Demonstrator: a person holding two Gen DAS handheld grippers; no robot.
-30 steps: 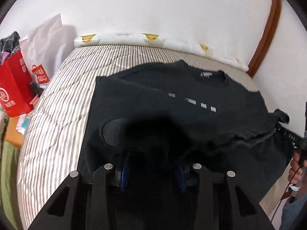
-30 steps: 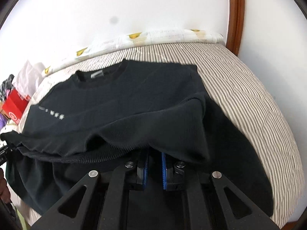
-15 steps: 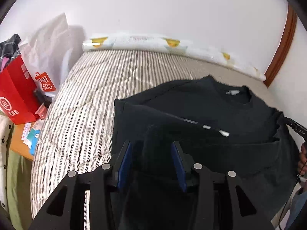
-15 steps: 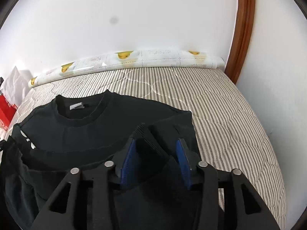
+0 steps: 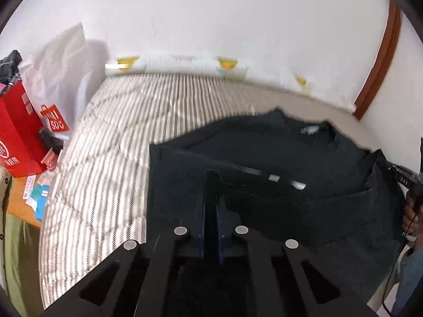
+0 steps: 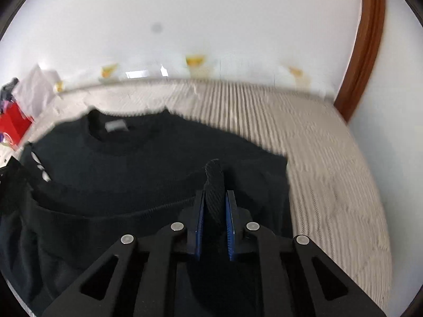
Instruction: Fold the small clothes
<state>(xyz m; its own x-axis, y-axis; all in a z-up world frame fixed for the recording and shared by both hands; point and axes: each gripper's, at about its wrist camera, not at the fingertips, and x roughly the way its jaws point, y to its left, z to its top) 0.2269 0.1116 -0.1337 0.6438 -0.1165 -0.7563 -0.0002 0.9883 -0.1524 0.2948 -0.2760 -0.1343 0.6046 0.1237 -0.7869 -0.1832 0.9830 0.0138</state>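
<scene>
A black sweater (image 5: 264, 153) lies on the striped bed (image 5: 119, 137), collar toward the wall, a row of white marks across the chest. Its lower part is lifted and folded up over the body. My left gripper (image 5: 210, 211) is shut on a ridge of the sweater's hem at its left side. My right gripper (image 6: 214, 211) is shut on a fold of the same hem (image 6: 214, 182) at the sweater's right side. The sweater also shows in the right wrist view (image 6: 148, 163). The right gripper's body shows at the left view's right edge (image 5: 404, 179).
A red shopping bag (image 5: 15, 137) and a white bag (image 5: 60, 79) stand left of the bed. A patterned roll (image 5: 179, 64) lies along the wall at the bed's far end. A brown wooden frame (image 6: 362, 52) rises at the right. Bare striped cover (image 6: 330, 171) lies right of the sweater.
Both grippers have lifted the hem and carried it toward the collar. The jaws looked wider half a second ago and are now pinched tight on the cloth.
</scene>
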